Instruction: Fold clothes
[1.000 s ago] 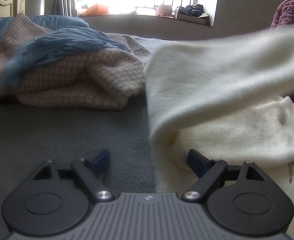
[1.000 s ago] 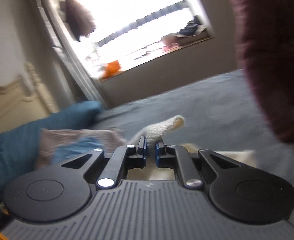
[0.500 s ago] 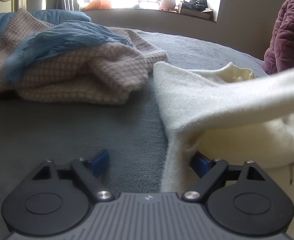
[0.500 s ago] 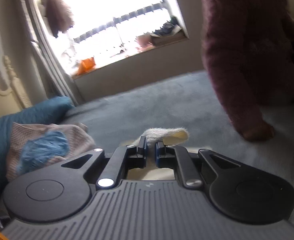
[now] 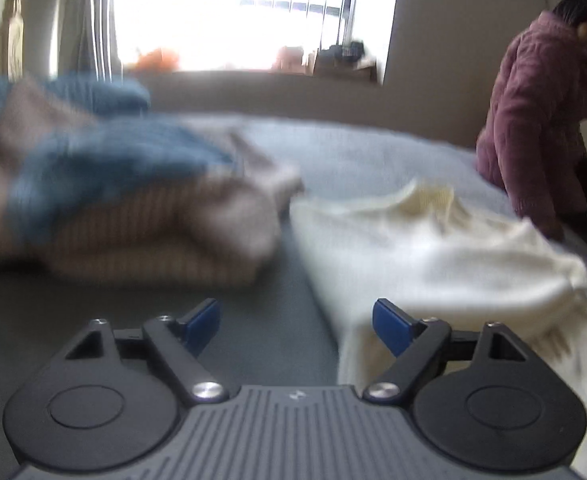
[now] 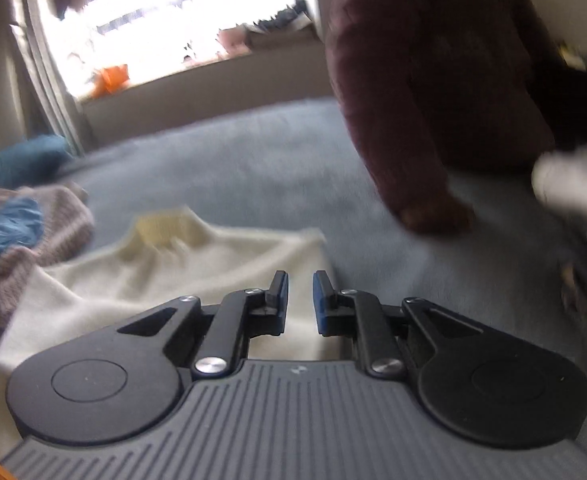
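A cream knit sweater (image 5: 433, 252) lies on the grey-blue bed, its collar (image 5: 429, 196) toward the window and a sleeve folded across its body. My left gripper (image 5: 295, 322) is wide open and empty, just short of the sweater's near left edge. In the right wrist view the sweater (image 6: 153, 276) lies under and ahead of my right gripper (image 6: 300, 300). The right jaws stand a little apart with nothing between them.
A pink knit blanket (image 5: 145, 216) with a blue garment (image 5: 105, 160) on it is heaped left of the sweater, also in the right wrist view (image 6: 21, 236). A person in a maroon jacket (image 5: 537, 120) stands at the bed's right edge. A window ledge lies behind.
My right gripper has let go of the sleeve, and its jaws have parted slightly. The sleeve, stretched in the air before, now lies on the sweater. My left gripper has risen a little.
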Action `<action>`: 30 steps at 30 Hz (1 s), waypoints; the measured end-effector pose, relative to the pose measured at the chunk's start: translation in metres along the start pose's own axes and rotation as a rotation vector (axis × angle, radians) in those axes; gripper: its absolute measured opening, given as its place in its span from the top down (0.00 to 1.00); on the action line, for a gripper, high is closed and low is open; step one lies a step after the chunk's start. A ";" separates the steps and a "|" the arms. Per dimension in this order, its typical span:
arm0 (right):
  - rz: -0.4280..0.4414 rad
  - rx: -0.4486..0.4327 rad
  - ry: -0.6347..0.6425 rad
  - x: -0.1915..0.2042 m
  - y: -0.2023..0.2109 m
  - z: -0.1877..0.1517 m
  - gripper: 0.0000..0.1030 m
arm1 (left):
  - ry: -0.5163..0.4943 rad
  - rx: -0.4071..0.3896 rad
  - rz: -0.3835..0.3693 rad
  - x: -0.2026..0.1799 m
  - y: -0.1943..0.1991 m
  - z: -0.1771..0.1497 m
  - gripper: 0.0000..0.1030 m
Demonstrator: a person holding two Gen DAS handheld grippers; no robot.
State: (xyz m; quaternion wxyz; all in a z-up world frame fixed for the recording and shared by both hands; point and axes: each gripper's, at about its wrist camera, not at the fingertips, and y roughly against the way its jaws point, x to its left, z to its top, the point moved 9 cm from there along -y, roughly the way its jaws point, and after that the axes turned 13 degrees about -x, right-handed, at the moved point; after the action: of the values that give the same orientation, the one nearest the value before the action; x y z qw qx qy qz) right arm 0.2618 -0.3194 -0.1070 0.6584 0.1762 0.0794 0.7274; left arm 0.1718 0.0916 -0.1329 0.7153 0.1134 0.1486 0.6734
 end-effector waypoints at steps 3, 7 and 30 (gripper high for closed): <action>0.106 -0.012 0.083 0.032 -0.006 -0.006 0.88 | -0.072 0.049 -0.026 -0.018 -0.035 -0.011 0.20; 0.208 0.090 0.196 0.060 -0.022 -0.060 0.90 | 0.013 0.123 0.020 -0.007 -0.057 -0.046 0.16; 0.247 0.121 0.075 0.041 -0.074 -0.031 0.79 | -0.082 0.071 -0.101 -0.040 -0.122 0.012 0.17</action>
State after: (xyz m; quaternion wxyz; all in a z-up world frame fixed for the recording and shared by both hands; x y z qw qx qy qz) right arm 0.3164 -0.2661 -0.1552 0.5486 0.1968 0.1250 0.8029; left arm 0.2875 0.0440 -0.1631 0.7493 0.1584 0.1485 0.6256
